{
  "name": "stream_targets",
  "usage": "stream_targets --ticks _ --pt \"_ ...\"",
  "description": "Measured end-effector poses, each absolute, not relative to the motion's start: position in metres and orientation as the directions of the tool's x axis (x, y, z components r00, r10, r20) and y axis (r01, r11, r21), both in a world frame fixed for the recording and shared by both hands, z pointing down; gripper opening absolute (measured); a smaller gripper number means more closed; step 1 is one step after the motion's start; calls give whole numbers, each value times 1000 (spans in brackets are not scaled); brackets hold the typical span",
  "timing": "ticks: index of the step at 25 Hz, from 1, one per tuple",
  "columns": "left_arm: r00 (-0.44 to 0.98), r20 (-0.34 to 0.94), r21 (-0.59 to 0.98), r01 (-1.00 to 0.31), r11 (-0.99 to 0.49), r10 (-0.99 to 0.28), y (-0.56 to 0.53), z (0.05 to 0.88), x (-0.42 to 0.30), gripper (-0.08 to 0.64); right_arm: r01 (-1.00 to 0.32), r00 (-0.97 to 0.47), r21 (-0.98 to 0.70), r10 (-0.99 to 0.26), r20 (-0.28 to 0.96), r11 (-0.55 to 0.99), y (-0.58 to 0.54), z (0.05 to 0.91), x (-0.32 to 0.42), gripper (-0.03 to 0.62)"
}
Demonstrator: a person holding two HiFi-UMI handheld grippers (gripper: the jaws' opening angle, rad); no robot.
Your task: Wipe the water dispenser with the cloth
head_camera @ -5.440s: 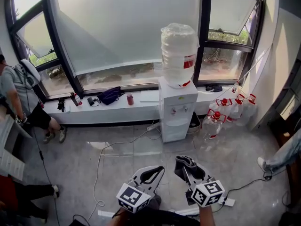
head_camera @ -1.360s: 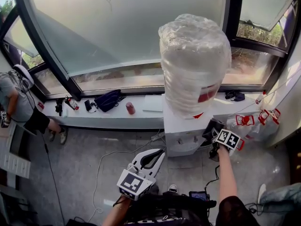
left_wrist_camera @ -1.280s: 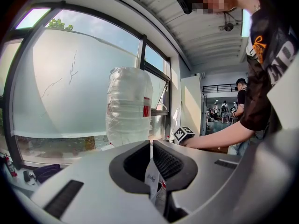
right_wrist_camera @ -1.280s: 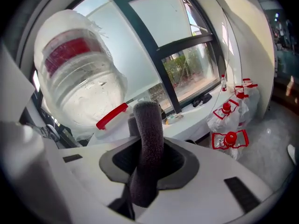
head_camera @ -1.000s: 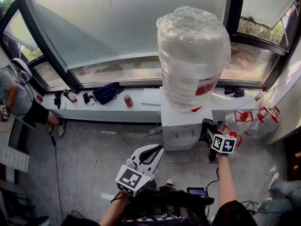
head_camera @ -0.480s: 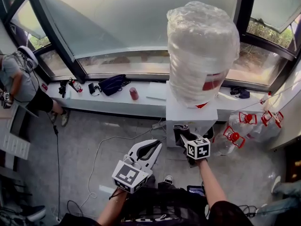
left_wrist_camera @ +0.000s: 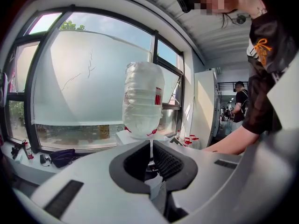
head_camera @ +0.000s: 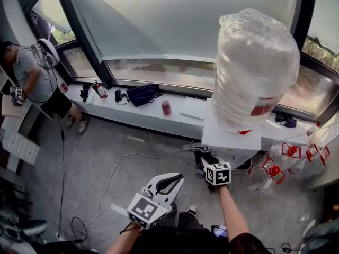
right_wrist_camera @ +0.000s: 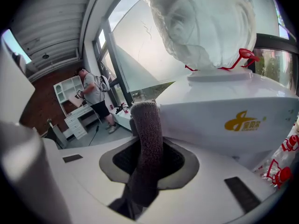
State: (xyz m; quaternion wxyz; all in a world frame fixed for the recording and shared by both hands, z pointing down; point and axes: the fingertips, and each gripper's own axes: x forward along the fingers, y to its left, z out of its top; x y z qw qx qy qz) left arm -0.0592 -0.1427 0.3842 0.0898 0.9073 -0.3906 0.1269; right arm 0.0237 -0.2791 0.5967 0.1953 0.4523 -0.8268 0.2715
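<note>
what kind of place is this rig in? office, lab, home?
Likely an office or lab-type workroom rather than a home: a floor-standing water dispenser with spare water jugs beside it, a long window ledge, and cables trailing over the tiled floor.

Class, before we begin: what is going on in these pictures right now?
A person holding two grippers stands at the white water dispenser. The right gripper is shut on a dark cloth and holds it up by the dispenser's body, just below its top edge. The left gripper, shut and empty, hangs lower over the floor.
</note>
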Motion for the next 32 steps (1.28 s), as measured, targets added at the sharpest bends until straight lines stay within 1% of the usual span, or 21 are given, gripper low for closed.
stream_targets --ticks 3,7,12,19,23,28,32 --pt "674 316 59 -717 -695 -668 -141 394 -60 29 -866 -494 -254 -653 574 432 -288 603 36 112" --pt "685 336 61 -700 -711 -646 -140 403 -55 29 -889 -451 -226 -673 586 398 -291 609 72 112" --pt "727 354 69 -647 -759 -588 -136 414 -35 29 -923 -377 -184 -699 608 338 -286 614 133 112" --pt "793 359 86 -554 -828 -493 -133 431 1 29 -971 -240 -143 -746 621 194 -279 618 229 112" --pt "814 366 86 -512 -854 -451 -137 438 17 29 -985 -171 -97 -760 627 141 -278 622 274 112" --pt "820 367 88 -500 -862 -438 -144 442 30 29 -992 -120 -56 -775 620 109 -276 619 307 112" --pt "823 358 95 -502 -860 -441 -151 449 34 29 -994 -107 -36 -796 595 107 -271 616 312 112"
